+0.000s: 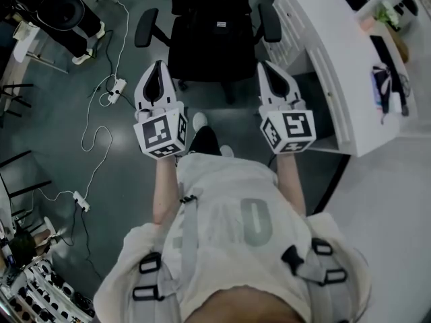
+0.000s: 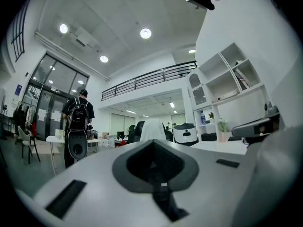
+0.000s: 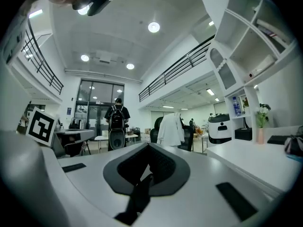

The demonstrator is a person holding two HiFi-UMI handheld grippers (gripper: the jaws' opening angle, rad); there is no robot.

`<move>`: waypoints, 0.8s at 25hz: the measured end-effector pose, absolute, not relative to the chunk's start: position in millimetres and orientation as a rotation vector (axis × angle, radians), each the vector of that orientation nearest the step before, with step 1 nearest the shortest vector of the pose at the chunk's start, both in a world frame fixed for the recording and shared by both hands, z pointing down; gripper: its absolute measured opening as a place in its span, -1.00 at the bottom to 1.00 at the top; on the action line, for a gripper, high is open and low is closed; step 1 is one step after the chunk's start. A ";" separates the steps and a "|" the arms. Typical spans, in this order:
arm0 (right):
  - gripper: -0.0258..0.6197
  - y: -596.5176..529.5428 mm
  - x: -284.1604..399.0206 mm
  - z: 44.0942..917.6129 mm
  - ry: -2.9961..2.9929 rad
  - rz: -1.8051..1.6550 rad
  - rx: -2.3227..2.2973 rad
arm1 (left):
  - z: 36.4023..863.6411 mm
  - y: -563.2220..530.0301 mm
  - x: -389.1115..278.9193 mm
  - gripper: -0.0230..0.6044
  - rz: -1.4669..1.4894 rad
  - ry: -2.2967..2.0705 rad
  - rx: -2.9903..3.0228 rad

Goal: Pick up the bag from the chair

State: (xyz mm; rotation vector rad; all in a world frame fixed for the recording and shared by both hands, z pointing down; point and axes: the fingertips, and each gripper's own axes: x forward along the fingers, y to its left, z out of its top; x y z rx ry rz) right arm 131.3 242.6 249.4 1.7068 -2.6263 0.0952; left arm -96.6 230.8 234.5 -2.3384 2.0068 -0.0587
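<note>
- Head view: the person holds both grippers out in front, level with each other and well apart, above a black office chair (image 1: 209, 59) that stands just ahead of the feet.
- The left gripper (image 1: 159, 64) and right gripper (image 1: 267, 66) each have their jaws closed tip to tip, leaving a dark teardrop gap behind the tips, with nothing in it.
- Only this view shows the chair seat. A dark bulk lies on it with a small pale tag (image 1: 221, 24), and this may be the bag. It is black on black, so I cannot trace its outline.
- This view also shows a white desk (image 1: 323, 19) to the right of the chair and a power strip (image 1: 116, 89) with cables on the floor to the left.
- Left gripper view: the left gripper (image 2: 152, 141) points level across the room and its jaws meet empty. The near chair is out of sight. Far off, a person with a backpack (image 2: 78, 115) stands with their back turned.
- Right gripper view: the right gripper (image 3: 149, 144) is likewise closed on nothing. A white garment (image 3: 170, 126) hangs over a distant chair, and the left gripper's marker cube (image 3: 40, 125) shows at the left edge.
</note>
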 end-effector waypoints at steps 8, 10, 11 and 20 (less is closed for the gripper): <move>-0.91 180.1 120.3 252.2 -2.633 0.058 1.687 | 234.1 169.1 -89.9 -0.91 -0.025 1.957 -2.353; -0.91 161.1 116.0 251.8 -2.627 0.078 1.693 | 235.2 148.0 -91.8 -0.91 -0.028 1.948 -2.375; -0.91 150.1 114.4 249.6 -2.625 0.086 1.696 | 234.9 136.0 -91.9 -0.91 -0.032 1.939 -2.384; -0.91 26.3 91.2 224.0 -2.542 0.019 1.735 | 222.4 3.4 -114.1 -0.91 -0.023 1.889 -2.422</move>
